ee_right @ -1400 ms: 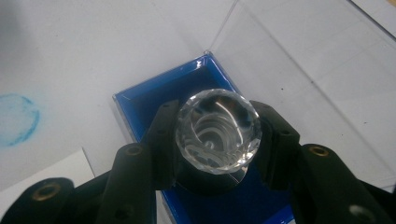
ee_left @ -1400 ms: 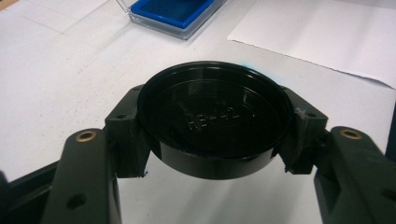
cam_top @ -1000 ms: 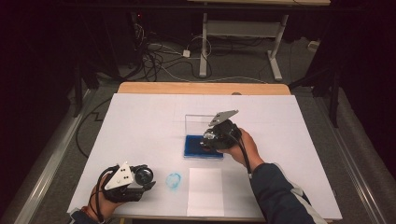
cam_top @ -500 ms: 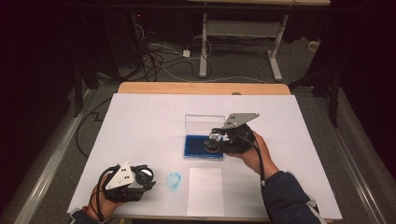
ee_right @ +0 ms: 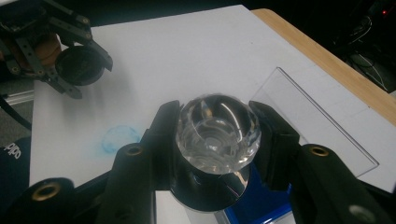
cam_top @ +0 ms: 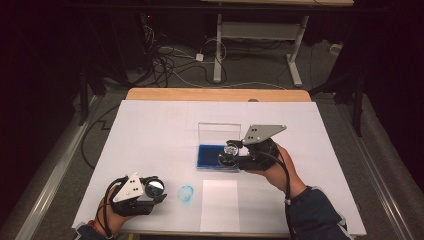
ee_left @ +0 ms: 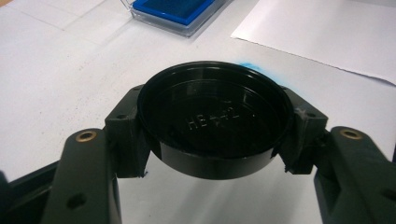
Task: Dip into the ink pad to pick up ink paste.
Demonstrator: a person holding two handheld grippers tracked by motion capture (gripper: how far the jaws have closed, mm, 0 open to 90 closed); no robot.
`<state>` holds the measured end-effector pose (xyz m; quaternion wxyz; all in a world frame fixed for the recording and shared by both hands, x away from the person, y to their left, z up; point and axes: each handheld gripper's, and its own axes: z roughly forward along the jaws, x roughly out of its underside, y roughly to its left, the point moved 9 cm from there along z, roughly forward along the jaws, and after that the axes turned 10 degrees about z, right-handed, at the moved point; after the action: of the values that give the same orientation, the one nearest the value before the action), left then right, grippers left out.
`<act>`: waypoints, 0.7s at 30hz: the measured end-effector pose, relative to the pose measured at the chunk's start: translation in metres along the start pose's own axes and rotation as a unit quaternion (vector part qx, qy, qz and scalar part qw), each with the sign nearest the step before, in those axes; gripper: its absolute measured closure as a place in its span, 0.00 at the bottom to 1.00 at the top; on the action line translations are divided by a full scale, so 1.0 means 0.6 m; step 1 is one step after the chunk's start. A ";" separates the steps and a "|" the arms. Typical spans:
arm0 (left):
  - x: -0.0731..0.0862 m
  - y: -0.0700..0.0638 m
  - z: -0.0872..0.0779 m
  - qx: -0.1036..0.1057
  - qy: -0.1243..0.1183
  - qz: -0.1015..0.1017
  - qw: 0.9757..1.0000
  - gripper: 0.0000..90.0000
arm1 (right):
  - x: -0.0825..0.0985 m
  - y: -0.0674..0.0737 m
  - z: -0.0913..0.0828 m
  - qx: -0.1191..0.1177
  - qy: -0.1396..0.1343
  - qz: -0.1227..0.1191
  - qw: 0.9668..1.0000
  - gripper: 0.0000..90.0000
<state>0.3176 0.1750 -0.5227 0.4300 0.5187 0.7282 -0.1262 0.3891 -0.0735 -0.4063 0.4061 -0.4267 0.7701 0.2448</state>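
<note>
Left gripper [cam_top: 150, 189], near-left, clamps a black cap [ee_left: 215, 119] just left of a blue ink ring [cam_top: 185, 194]; the blank paper sheet [cam_top: 220, 205] follows; right gripper [cam_top: 231, 152] grips a clear-knobbed stamp [ee_right: 217, 133] above the blue ink pad [cam_top: 210, 155], farther right.

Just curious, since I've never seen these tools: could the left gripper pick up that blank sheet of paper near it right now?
Probably not as things stand. The left gripper is shut on a black cap, so its jaws are occupied. The paper sheet lies flat close by, nothing covering it.

Ink pad [cam_top: 212, 156] lies behind paper sheet [cam_top: 219, 205].
</note>
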 end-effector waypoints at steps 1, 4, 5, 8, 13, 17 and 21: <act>0.000 0.000 0.000 0.000 0.000 0.000 1.000 0.40 | -0.001 0.002 -0.002 -0.004 -0.001 0.002 1.000 0.64; -0.001 0.001 0.001 -0.001 -0.001 -0.001 1.000 0.40 | -0.001 0.006 -0.006 -0.007 -0.002 -0.002 1.000 0.64; -0.001 0.002 0.001 -0.001 0.000 -0.001 1.000 0.40 | -0.002 0.008 -0.007 -0.009 -0.003 -0.001 1.000 0.64; 0.000 0.002 0.002 0.000 0.000 0.000 1.000 0.40 | -0.002 0.010 -0.009 -0.011 -0.003 -0.001 1.000 0.64; 0.001 0.003 -0.001 -0.001 -0.002 -0.001 1.000 0.40 | -0.004 0.017 -0.014 -0.014 -0.003 -0.007 1.000 0.64; 0.002 0.005 -0.004 -0.002 -0.005 -0.003 1.000 0.40 | -0.008 0.025 -0.019 -0.018 -0.005 -0.012 1.000 0.64; 0.003 0.004 -0.003 -0.002 -0.004 -0.002 1.000 0.40 | -0.008 0.033 -0.020 -0.023 -0.002 -0.020 1.000 0.64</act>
<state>0.3189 0.1783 -0.5222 0.4333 0.5160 0.7277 -0.1280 0.3687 -0.0701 -0.3950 0.4025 -0.4509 0.7550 0.2545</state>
